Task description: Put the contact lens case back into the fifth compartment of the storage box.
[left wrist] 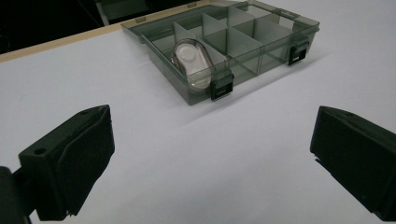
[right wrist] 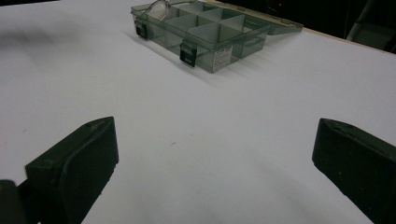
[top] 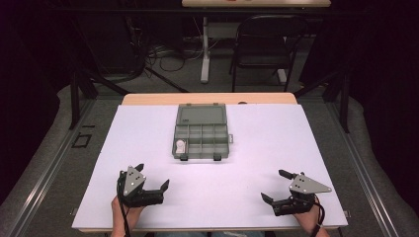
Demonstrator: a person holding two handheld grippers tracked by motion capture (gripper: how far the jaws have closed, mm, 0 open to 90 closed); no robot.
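Two grippers wait near the front edge, both with jaws wide apart.

The left gripper [top: 153, 177] and the right gripper [top: 273, 185] sit low over the white table [top: 247, 148] and hold nothing. Well ahead, in the middle, sits a see-through grey box [top: 201, 141] with its lid flipped back. A small white thing [left wrist: 190, 61] lies in its front left slot.

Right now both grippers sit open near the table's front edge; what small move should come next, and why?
Probably the left gripper should ease forward toward the open organizer box. The white item lies in the box's near-left compartment, on that gripper's side, and its jaws are already spread wide. The right gripper is also open but sits farther from that compartment.
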